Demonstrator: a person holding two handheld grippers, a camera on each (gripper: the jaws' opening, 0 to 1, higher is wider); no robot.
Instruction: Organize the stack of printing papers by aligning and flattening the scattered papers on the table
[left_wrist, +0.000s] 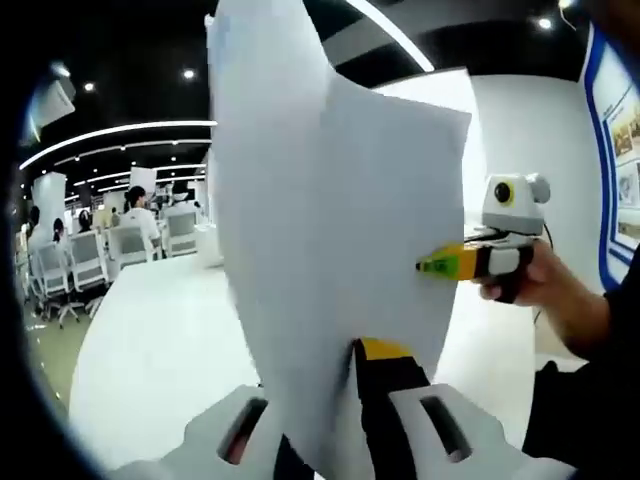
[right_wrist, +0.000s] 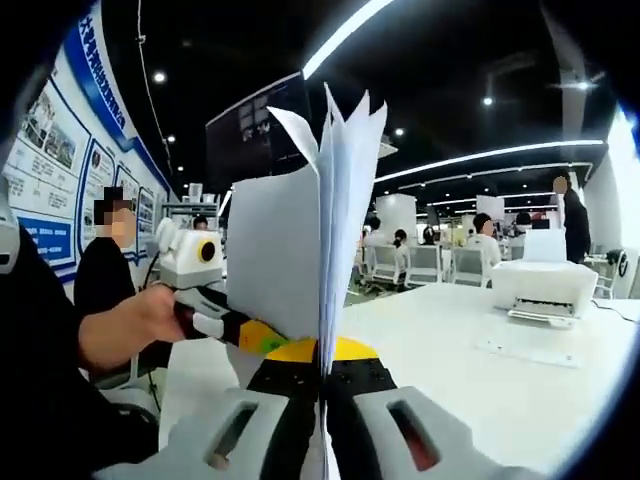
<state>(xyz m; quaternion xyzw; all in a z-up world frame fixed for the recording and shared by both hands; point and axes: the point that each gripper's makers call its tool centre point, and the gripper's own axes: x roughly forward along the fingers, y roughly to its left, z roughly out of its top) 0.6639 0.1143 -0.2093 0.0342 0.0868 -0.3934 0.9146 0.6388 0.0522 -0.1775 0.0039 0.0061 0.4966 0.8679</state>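
Papers (left_wrist: 330, 250), a sheaf of white printing sheets, stand upright in the air above the white surface (left_wrist: 160, 330), held off it by both of my claws. In the left claw view the broad face of the sheets rises from between my jaws and bends over at the top. My left claw (left_wrist: 345, 400) is clamped on the bottom edge of the sheaf, one jaw on each side of it. My right claw (left_wrist: 440, 265) comes in from the right of that view, its yellow-and-green tips pinching the side edge of the sheets, with my hand (left_wrist: 545, 285) wrapped around its handle.

In the right claw view I see the papers (right_wrist: 335, 220) edge-on, their tops fanned apart and uneven. My right claw (right_wrist: 322, 365) is closed tight on them, jaws pressed to either side. My left claw (right_wrist: 255, 338) grips the same sheaf from the left there, held by my other hand (right_wrist: 135, 320).

A white printer (right_wrist: 545, 285) sits on the surface (right_wrist: 470, 370) further back, well apart from the papers.
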